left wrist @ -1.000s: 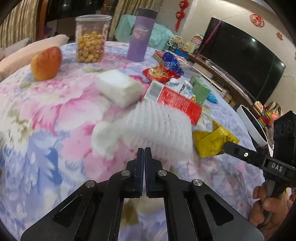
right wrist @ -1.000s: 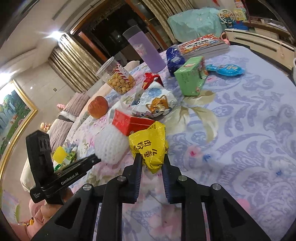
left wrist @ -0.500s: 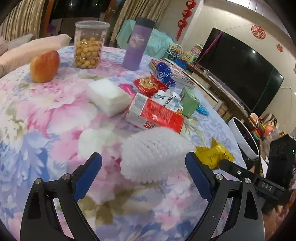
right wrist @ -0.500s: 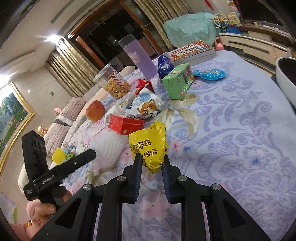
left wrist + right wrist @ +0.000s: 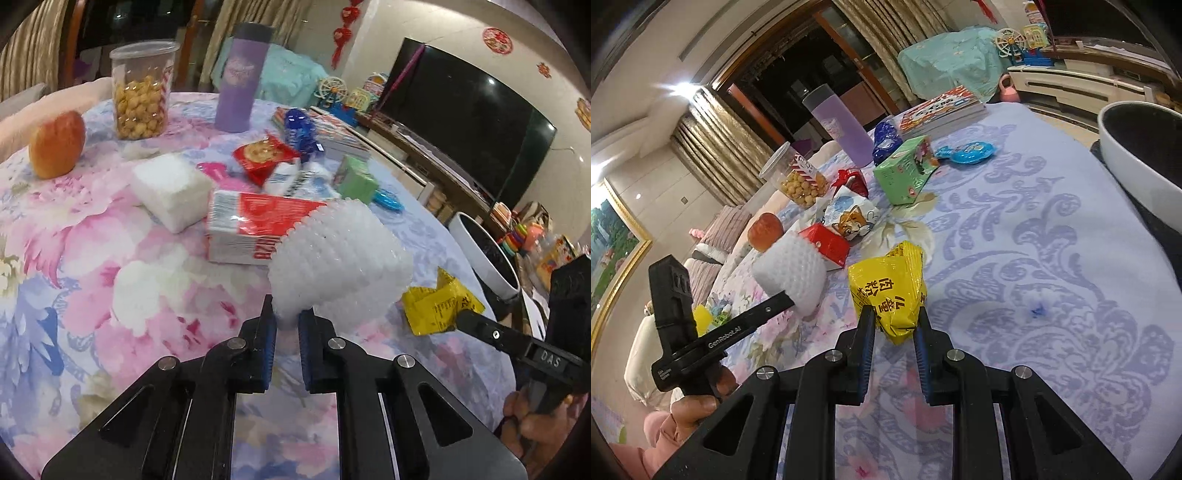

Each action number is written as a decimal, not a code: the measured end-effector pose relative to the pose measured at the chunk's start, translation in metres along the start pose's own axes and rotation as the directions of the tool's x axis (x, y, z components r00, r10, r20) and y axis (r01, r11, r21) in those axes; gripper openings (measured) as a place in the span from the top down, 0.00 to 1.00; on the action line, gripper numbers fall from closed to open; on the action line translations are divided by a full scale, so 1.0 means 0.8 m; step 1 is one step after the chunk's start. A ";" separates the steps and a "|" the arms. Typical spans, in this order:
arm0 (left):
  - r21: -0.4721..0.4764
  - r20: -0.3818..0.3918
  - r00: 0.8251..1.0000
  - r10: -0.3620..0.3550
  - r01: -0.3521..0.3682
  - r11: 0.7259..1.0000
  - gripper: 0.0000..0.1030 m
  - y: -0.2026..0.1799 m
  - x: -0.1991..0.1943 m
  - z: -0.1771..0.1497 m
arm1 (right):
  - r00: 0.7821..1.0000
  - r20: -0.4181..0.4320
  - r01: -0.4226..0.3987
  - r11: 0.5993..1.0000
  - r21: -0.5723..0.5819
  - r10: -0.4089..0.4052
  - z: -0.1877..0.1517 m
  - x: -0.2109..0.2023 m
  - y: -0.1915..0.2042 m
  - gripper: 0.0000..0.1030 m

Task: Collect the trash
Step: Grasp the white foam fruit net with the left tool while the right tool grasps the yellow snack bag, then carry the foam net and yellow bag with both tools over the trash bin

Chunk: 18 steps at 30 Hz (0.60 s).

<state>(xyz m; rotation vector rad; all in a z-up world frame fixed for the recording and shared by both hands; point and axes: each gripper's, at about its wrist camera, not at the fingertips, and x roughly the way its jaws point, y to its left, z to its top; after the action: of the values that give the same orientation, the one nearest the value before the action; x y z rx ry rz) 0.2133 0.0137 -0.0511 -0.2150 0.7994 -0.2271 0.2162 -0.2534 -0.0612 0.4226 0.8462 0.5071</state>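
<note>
Floral tablecloth (image 5: 92,240) | left tongs (image 5: 287,321) pinch foam net (image 5: 340,266) | right tongs (image 5: 894,325) pinch yellow wrapper (image 5: 886,291)

Open bench (image 5: 1052,258) lies ahead to my right; packets and a red box (image 5: 258,229) crowd the left.

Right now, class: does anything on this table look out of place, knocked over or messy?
Yes. A green carton lies tipped on its side, with loose wrappers around it: a red snack packet and a blue wrapper. The left gripper pinches a white foam net; the right gripper holds a crumpled yellow wrapper.
</note>
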 end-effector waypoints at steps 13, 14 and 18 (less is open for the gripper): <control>0.102 -0.034 0.996 -0.080 0.083 0.991 0.90 -0.095 0.015 0.009 | 0.994 0.097 0.048 0.999 0.025 -0.051 0.010 -0.071 -0.038 0.80; 0.111 -0.039 0.996 -0.084 0.088 0.990 0.90 -0.103 0.018 0.010 | 0.993 0.103 0.051 0.998 0.031 -0.054 0.011 -0.075 -0.042 0.80; 0.150 -0.053 0.993 -0.105 0.112 0.982 0.90 -0.137 0.029 0.013 | 0.987 0.137 0.076 0.996 0.053 -0.083 0.017 -0.097 -0.062 0.80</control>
<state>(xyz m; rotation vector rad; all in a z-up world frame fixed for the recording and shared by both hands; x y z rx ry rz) 0.2235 -0.0960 -0.0293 -0.1093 0.8119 -0.3958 0.1963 -0.3398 -0.0337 0.4609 0.7390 0.3795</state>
